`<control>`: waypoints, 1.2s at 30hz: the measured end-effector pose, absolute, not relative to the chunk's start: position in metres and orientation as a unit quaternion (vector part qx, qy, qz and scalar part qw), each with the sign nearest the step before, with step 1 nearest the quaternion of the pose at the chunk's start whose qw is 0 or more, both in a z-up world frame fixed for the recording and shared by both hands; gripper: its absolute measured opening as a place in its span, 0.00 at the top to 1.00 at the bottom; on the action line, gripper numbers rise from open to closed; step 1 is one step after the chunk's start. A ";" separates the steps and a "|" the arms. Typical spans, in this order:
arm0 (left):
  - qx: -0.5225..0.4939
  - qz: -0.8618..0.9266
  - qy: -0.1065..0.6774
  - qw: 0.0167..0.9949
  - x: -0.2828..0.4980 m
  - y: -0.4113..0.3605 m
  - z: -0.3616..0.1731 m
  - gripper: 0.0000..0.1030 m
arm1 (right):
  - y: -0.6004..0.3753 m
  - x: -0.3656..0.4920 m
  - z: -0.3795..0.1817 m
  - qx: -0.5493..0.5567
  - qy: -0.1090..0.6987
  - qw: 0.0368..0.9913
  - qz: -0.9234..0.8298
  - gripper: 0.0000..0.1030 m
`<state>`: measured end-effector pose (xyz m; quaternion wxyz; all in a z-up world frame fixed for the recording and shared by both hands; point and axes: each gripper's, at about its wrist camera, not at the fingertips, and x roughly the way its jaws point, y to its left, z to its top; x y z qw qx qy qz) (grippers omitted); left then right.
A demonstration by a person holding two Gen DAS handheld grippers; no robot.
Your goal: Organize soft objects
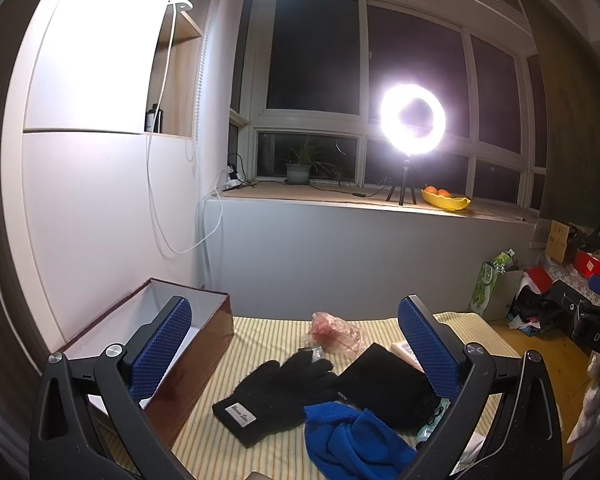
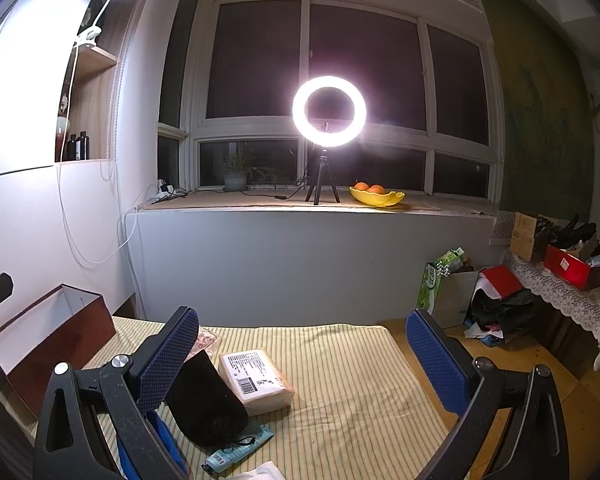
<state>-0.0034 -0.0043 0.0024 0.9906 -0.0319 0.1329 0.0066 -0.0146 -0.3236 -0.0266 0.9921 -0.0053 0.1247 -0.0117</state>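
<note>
Left wrist view: left hand-held gripper (image 1: 296,344) spread wide, empty. Black glove (image 1: 276,394) lies just below-ahead between its fingers, long axis diagonal; open box (image 1: 188,354) to left. Right hand-held gripper (image 2: 302,354) likewise apart, farther off.

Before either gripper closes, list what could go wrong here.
1. The black glove, blue fleece and black pouch overlap, so one pinch may drag two.
2. The crinkly plastic bag could snag along.
3. The open box sits at the table's left edge; a nudge might shift it.

Left tool (image 1: 294,354) open above black glove (image 1: 276,394), blue cloth (image 1: 352,440); box (image 1: 196,360) left, seemingly empty.
</note>
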 end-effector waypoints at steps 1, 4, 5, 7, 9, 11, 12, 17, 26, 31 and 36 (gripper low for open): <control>-0.032 0.006 0.132 0.991 -0.005 -0.006 0.001 0.01 | -0.324 -0.014 -0.027 -0.005 0.125 0.992 -0.012 0.00; -0.031 0.007 0.131 0.991 -0.006 -0.007 0.001 0.01 | -0.324 -0.014 -0.028 -0.005 0.125 0.992 -0.011 0.00; -0.031 0.007 0.130 0.991 -0.006 -0.007 0.001 0.01 | -0.325 -0.014 -0.029 -0.004 0.126 0.992 -0.011 0.00; -0.031 0.006 0.131 0.991 -0.006 -0.007 0.001 0.01 | -0.325 -0.013 -0.029 -0.004 0.126 0.992 -0.010 0.00; -0.031 0.006 0.130 0.991 -0.006 -0.007 0.001 0.01 | -0.325 -0.013 -0.030 -0.004 0.126 0.992 -0.010 0.00; -0.031 0.006 0.131 0.991 -0.006 -0.007 0.001 0.01 | -0.325 -0.013 -0.030 -0.004 0.125 0.992 -0.010 0.00; -0.031 0.006 0.131 0.991 -0.006 -0.007 0.001 0.01 | -0.325 -0.013 -0.030 -0.004 0.126 0.992 -0.010 0.00; -0.031 0.004 0.131 0.991 -0.006 -0.008 0.001 0.01 | -0.325 -0.013 -0.030 -0.003 0.126 0.992 -0.010 0.00; -0.029 0.003 0.131 0.991 -0.007 -0.009 0.000 0.01 | -0.325 -0.014 -0.031 -0.003 0.127 0.992 -0.011 0.00; -0.030 0.002 0.131 0.991 -0.007 -0.009 0.000 0.01 | -0.325 -0.013 -0.031 -0.003 0.127 0.992 -0.011 0.00; -0.030 0.001 0.131 0.991 -0.007 -0.009 0.000 0.01 | -0.324 -0.013 -0.031 -0.003 0.128 0.992 -0.011 0.00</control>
